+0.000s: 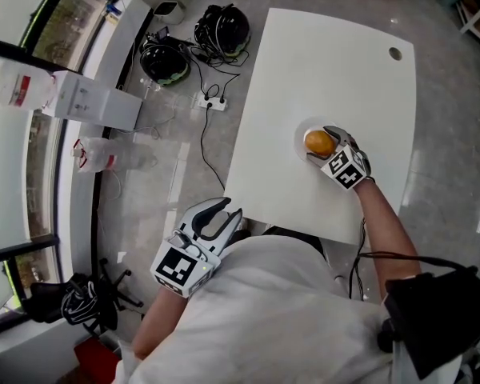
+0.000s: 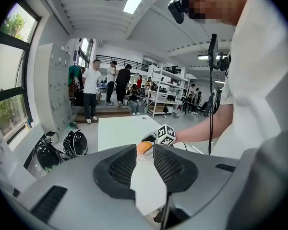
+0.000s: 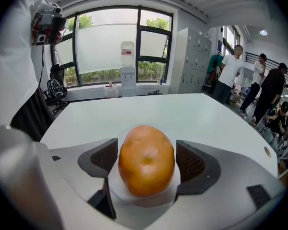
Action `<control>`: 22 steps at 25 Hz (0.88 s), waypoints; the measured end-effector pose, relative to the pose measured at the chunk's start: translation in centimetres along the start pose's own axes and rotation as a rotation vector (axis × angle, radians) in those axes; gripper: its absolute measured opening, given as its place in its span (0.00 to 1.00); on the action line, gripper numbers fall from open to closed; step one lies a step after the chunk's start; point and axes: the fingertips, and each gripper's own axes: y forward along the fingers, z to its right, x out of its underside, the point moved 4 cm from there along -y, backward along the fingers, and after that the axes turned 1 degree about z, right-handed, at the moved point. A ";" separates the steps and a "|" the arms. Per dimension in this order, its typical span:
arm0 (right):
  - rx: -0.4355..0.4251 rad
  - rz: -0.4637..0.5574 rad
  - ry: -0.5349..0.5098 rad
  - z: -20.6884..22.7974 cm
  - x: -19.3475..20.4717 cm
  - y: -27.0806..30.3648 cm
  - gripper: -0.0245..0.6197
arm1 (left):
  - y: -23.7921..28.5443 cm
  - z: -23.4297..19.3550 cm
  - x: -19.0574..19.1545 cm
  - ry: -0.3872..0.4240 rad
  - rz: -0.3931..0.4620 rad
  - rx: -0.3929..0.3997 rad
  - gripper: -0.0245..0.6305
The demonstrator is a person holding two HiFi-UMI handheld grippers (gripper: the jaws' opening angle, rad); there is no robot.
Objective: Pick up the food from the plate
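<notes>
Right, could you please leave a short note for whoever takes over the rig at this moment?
Left gripper: open, empty, held off the table near the person's body.
Right gripper: jaws on either side of the food, at or near contact; a firm grip cannot be confirmed.
Food: sits on the white plate on the table.
Done: right gripper is placed around the food.
Left: close if needed, then lift the food off the plate.

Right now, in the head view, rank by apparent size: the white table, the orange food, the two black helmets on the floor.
1. white table.
2. black helmets, the pair too alike to separate.
3. orange food.
The helmets lie on the floor, farther from the camera, so they look undersized.
</notes>
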 end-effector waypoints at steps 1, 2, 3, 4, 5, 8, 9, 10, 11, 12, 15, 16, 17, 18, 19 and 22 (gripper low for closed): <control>-0.003 -0.005 0.000 0.5 0.3 0.6 0.61 | 0.6 -0.3 -0.1 -0.001 -0.003 -0.003 0.19; -0.005 -0.009 0.003 1.0 0.5 1.0 0.61 | 1.1 -0.6 -0.1 -0.001 -0.008 -0.006 0.19; -0.008 -0.011 0.007 1.4 0.6 1.4 0.61 | 1.5 -0.8 -0.2 0.001 -0.012 -0.009 0.19; -0.011 -0.012 0.012 1.6 0.7 1.6 0.60 | 1.7 -1.0 -0.3 0.003 -0.014 -0.011 0.19; -0.015 -0.011 0.018 1.7 0.6 1.7 0.60 | 1.7 -1.2 -0.4 0.006 -0.015 -0.013 0.19; -0.019 -0.010 0.029 1.7 0.7 1.7 0.60 | 1.7 -1.3 -0.3 0.010 -0.013 -0.009 0.19; -0.015 -0.010 0.032 1.7 0.7 1.7 0.60 | 1.7 -1.3 -0.3 0.006 -0.012 -0.009 0.19; -0.009 -0.008 0.037 1.7 0.7 1.6 0.60 | 1.7 -1.3 -0.3 -0.002 -0.009 -0.009 0.19; -0.002 -0.006 0.044 1.8 0.6 1.5 0.60 | 1.8 -1.3 -0.3 -0.010 -0.005 -0.007 0.19; 0.006 -0.003 0.052 1.8 0.6 1.4 0.60 | 1.8 -1.4 -0.3 -0.010 -0.004 -0.003 0.19; 0.034 0.010 0.074 1.6 0.3 0.9 0.60 | 1.9 -1.6 0.3 0.018 0.000 0.019 0.19; 0.044 0.017 0.084 1.4 0.2 0.7 0.60 | 1.8 -1.7 0.5 0.022 0.004 0.026 0.19; 0.054 0.025 0.096 1.2 -0.1 0.4 0.60 | 1.6 -1.8 0.6 0.025 0.009 0.033 0.19; 0.066 0.033 0.106 1.0 -0.5 -0.1 0.60 | 1.5 -1.8 0.6 0.028 0.015 0.042 0.19; 0.080 0.042 0.110 0.7 -1.0 -0.6 0.60 | 1.2 -1.8 0.6 0.031 0.022 0.052 0.19; 0.121 0.053 0.111 -0.5 -2.2 -2.0 0.60 | 0.3 -2.0 0.9 0.036 0.043 0.087 0.19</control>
